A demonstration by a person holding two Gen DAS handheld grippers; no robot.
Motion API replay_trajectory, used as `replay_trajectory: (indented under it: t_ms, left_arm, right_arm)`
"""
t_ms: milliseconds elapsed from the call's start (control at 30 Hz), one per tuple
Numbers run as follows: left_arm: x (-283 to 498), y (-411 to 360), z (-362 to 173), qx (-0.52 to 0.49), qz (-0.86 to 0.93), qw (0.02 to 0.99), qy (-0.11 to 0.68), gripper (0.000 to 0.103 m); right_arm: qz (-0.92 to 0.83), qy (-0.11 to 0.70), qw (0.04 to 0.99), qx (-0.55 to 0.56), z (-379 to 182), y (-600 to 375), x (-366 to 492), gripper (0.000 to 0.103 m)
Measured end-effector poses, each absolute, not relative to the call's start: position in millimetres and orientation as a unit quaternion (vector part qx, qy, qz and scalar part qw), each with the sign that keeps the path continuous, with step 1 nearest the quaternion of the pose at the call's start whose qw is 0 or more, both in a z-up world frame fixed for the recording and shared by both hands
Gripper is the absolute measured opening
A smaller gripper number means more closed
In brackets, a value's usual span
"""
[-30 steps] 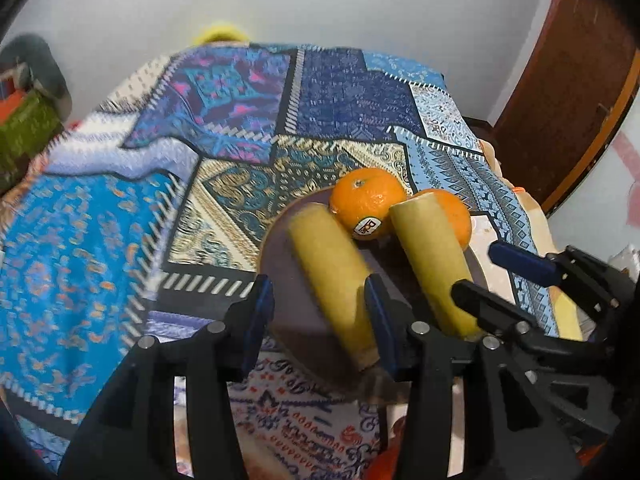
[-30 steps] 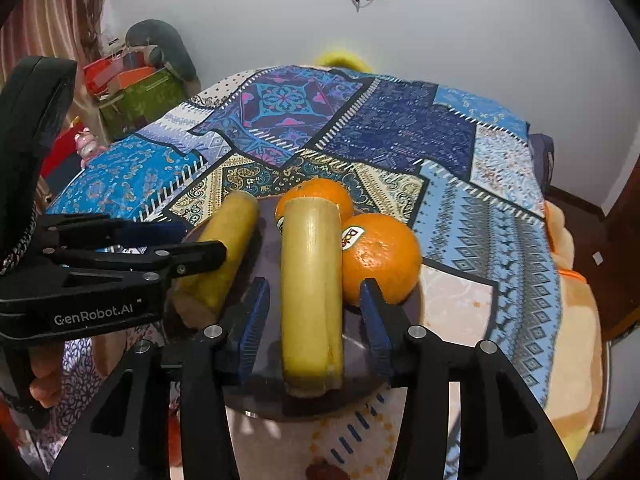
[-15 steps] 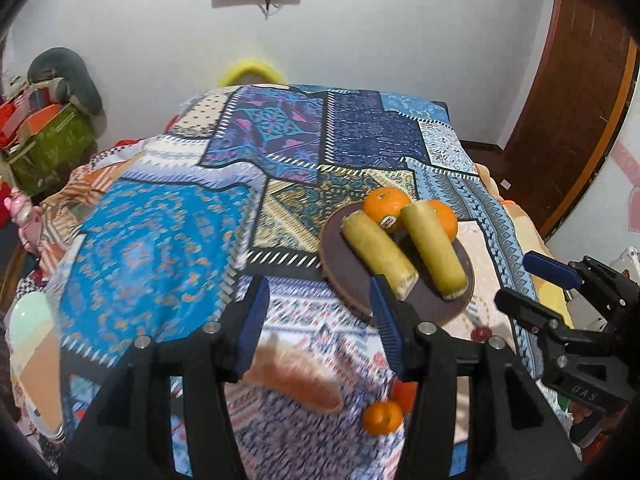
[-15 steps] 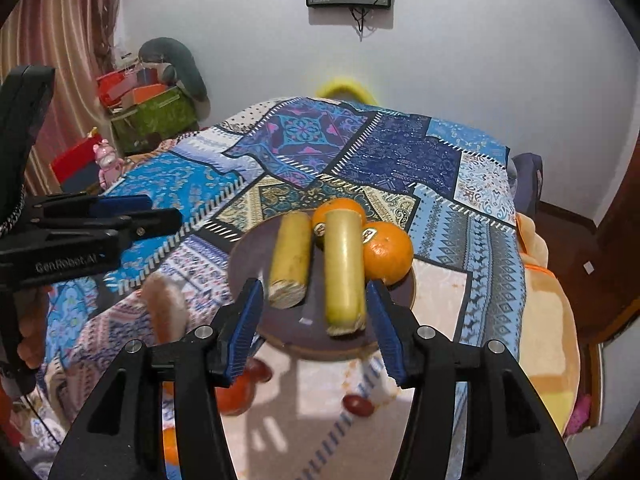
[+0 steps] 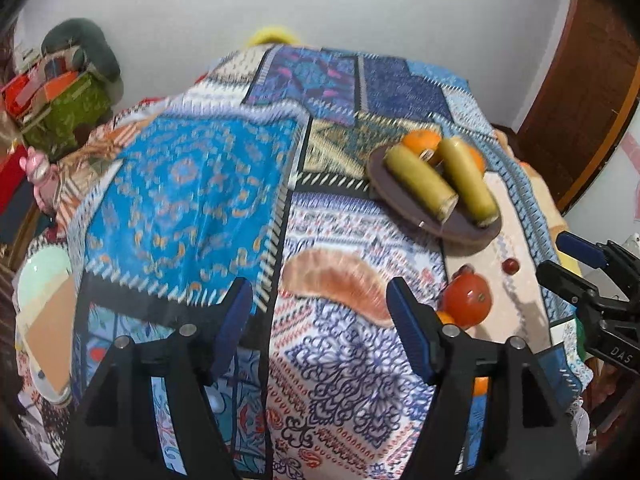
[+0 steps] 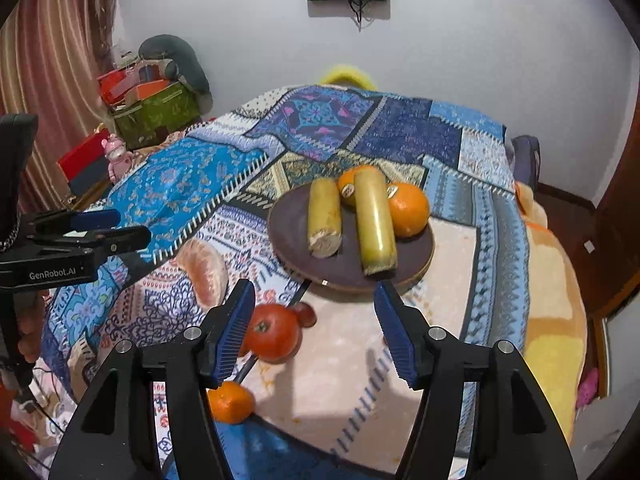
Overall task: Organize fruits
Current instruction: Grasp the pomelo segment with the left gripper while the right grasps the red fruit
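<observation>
Both grippers gape wide, holding nothing. Left gripper (image 5: 320, 312) hangs over the peeled citrus segment (image 5: 338, 286), long axis ten-to-four; the plate (image 6: 288, 236) waits at one o'clock.

Fruit count on the bed, both wrist views

One dark plate (image 6: 416, 268) carries two yellow cylinders (image 6: 325, 216) and two stickered oranges (image 6: 409, 209). Off the plate lie one peeled citrus segment (image 6: 205, 268), one tomato (image 6: 273, 333), one small orange (image 6: 231, 402), and one small dark red fruit (image 6: 305, 314); a second such fruit (image 5: 511, 266) appears, possibly the same one.
</observation>
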State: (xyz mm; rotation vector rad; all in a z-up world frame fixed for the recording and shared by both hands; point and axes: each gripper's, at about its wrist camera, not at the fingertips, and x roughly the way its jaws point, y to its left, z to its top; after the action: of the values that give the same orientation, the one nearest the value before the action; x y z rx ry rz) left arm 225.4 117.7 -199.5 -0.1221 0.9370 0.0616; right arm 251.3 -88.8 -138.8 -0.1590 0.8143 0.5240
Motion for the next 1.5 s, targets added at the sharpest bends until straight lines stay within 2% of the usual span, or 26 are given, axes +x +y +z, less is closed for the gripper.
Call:
replay_trajectory:
  t_ms: [600,700,767,867,900,1233,1433,1500]
  left_arm:
    - [233.3,120.8,-246.8,-0.071,0.033,0.868,0.49,0.069]
    - [237.0,117.6,-249.4,-0.066,0.044,0.868,0.489,0.075]
    - [240.9,114.9,-251.8,-0.067,0.048,0.867,0.491,0.082]
    - [245.7,111.3,-253.4,-0.073,0.043,0.865,0.495,0.084]
    - [248.0,109.3,-254.0,-0.076,0.039,0.863,0.497,0.084]
    - [276.4,103.1,-270.9,-0.129,0.016,0.844,0.52,0.087]
    - [294.0,90.7,-275.1,-0.112,0.026,0.848,0.518,0.087]
    - [297.5,86.8,-274.4,-0.103,0.021,0.852,0.513,0.083]
  right_arm:
    - [0.252,0.451,0.852,-0.088,-195.6,-49.3,259.0,0.058]
    - [0.256,0.459,0.847,-0.082,-201.1,-49.8,261.2,0.058]
    - [0.262,0.463,0.844,-0.071,-201.5,-52.9,262.4,0.058]
    - [0.28,0.471,0.834,-0.057,-201.0,-56.1,263.2,0.046]
    - [0.28,0.471,0.835,-0.06,-200.4,-56.2,262.4,0.045]
    - [0.28,0.459,0.842,-0.05,-191.0,-76.9,262.4,0.043]
    - [0.267,0.446,0.853,-0.039,-181.7,-101.6,265.3,0.043]
    - [0.261,0.442,0.857,-0.037,-180.4,-108.2,266.2,0.043]
